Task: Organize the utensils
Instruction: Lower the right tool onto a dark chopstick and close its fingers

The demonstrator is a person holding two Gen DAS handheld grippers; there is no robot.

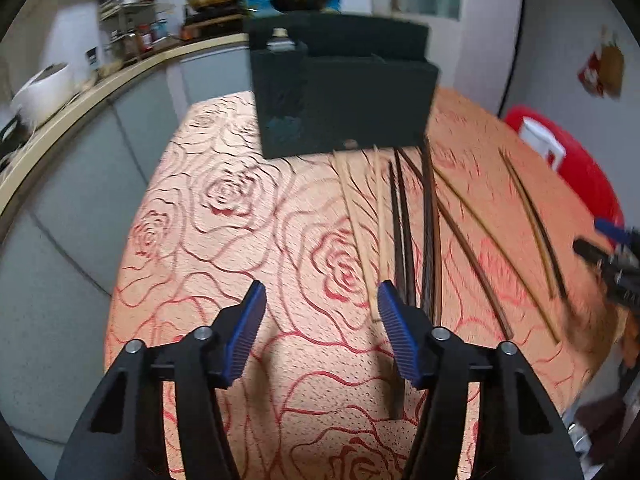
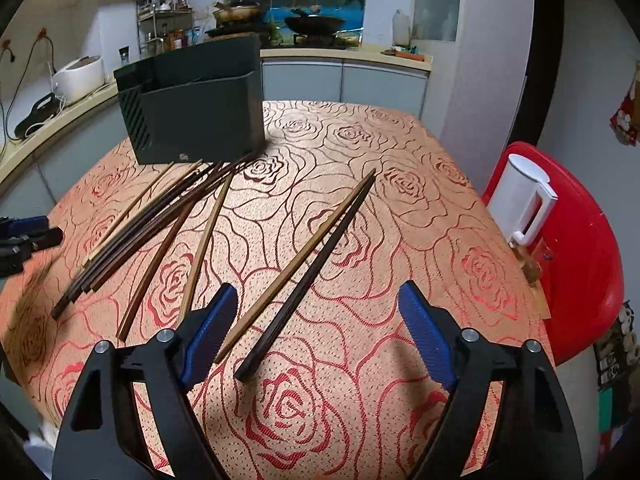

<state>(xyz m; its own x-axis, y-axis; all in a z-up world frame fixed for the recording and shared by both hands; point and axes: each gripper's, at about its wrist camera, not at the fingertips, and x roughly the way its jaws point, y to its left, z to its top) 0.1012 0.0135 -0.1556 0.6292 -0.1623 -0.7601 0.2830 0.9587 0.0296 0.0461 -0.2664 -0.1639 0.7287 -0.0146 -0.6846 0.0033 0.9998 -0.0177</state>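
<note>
**Both grippers low over the chopsticks, nothing gripped**

Here we are above the rose-patterned counter (image 2: 400, 152), and the landmark is the dark utensil holder (image 2: 196, 116) standing upright at its far side. Fanned out in front of the holder, tips toward it, lies the main bunch of chopsticks (image 2: 152, 224), light and dark wood mixed, some touching, some splayed. Well to the right of the holder sits a separate pair of chopsticks (image 2: 308, 264), one light and one dark, lying side by side.

The right gripper (image 2: 318, 316) hangs just over the near ends of that pair, jaws spread, the two sticks lying between them with no pad pressing on either. Nothing is grasped.

The left gripper (image 1: 320, 316) sits in front of the holder, at the left edge of the main bunch, jaws parted and released; only bare cloth shows between them, and its right pad is just beside the lightest stick's near end.

Far right of the holder, beyond the counter edge, a red chair (image 2: 580, 248) carries a white jug (image 2: 520, 200).
</note>
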